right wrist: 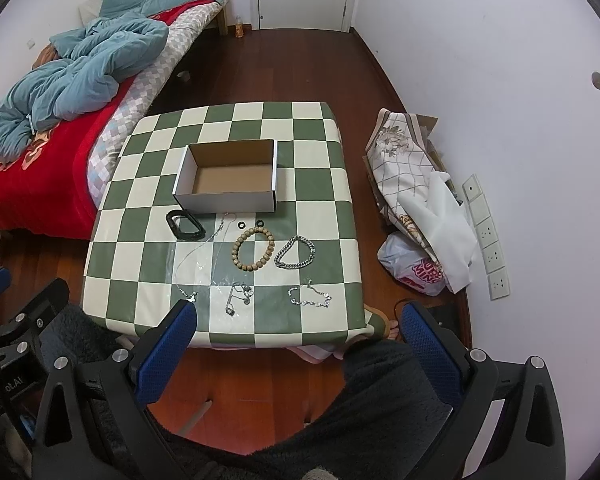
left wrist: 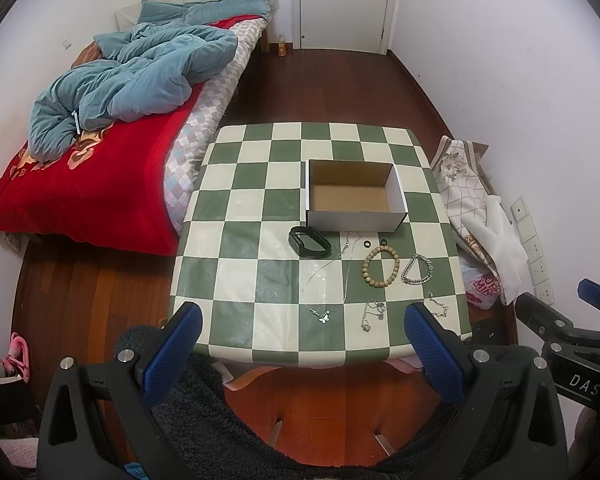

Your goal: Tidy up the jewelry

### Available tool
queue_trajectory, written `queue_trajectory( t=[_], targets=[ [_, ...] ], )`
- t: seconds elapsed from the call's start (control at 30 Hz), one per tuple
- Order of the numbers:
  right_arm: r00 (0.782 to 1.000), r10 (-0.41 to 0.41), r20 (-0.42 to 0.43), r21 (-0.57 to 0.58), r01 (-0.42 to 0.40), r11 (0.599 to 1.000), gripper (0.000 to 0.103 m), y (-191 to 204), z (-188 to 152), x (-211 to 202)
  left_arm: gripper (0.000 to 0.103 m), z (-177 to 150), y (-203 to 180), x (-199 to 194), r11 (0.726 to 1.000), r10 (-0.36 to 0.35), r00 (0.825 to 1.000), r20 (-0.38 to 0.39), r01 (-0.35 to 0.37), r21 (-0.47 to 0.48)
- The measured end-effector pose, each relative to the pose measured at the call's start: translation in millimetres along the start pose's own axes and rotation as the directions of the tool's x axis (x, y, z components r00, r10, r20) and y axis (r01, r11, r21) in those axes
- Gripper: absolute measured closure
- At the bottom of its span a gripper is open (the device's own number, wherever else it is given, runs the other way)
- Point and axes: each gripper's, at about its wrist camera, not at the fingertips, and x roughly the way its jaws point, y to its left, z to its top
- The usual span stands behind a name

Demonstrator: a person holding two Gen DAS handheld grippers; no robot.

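An empty cardboard box (left wrist: 354, 196) (right wrist: 230, 184) stands on the green-and-white checked table (left wrist: 260, 208) (right wrist: 320, 184). In front of it lie a black band (left wrist: 309, 241) (right wrist: 183, 224), two small black rings (left wrist: 367, 244) (right wrist: 242, 224), a wooden bead bracelet (left wrist: 381, 266) (right wrist: 253, 249), a silver chain bracelet (left wrist: 417, 269) (right wrist: 295, 257), a long thin necklace with a butterfly pendant (left wrist: 323, 316) (right wrist: 188, 256), and two small silver chains (left wrist: 372, 312) (right wrist: 310, 297). My left gripper (left wrist: 300, 344) and right gripper (right wrist: 300, 340) are both open and empty, held above the table's near edge.
A bed with a red blanket and blue quilt (left wrist: 120, 92) (right wrist: 60, 76) stands left of the table. Bags and cloth (left wrist: 476, 216) (right wrist: 416, 208) lie against the right wall by wall sockets (right wrist: 488, 236). A white door (left wrist: 346, 4) is at the back.
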Motion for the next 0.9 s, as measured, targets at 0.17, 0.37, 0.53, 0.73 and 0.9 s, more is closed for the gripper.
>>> queue_trajectory(
  t=[0.17,0.37,0.53,0.73,0.9],
  targets=[
    [1.0,0.0,-0.001,0.003,0.0,1.0,0.0,0,0,0,0.0,1,-1,1,1.0,-0.001,1.0,-0.002,0.001,-0.004],
    [1.0,0.0,0.0,0.001,0.0,1.0,0.0,1,0,0,0.0,1,2,-2,1.0,-0.002,1.0,-0.006,0.002,0.0],
    [1.0,-0.004,-0.002,0.008,0.004,1.0,0.0,-1,0,4,0.0,2,2,1,1.0,0.007,1.0,-0.009,-0.007,-0.007],
    [0.999,-0.031,-0.042,0.062,0.033,0.998,0.0,-12,3,45,0.0,11,8,53,0.997,0.074,0.996,-0.05,-0.076,-0.03],
    [0.994,-0.034,-0.109,0.121,0.047,0.992,0.0,-30,6,98,0.0,15,12,108,0.993,0.107,0.986,-0.124,-0.112,-0.035]
  ],
)
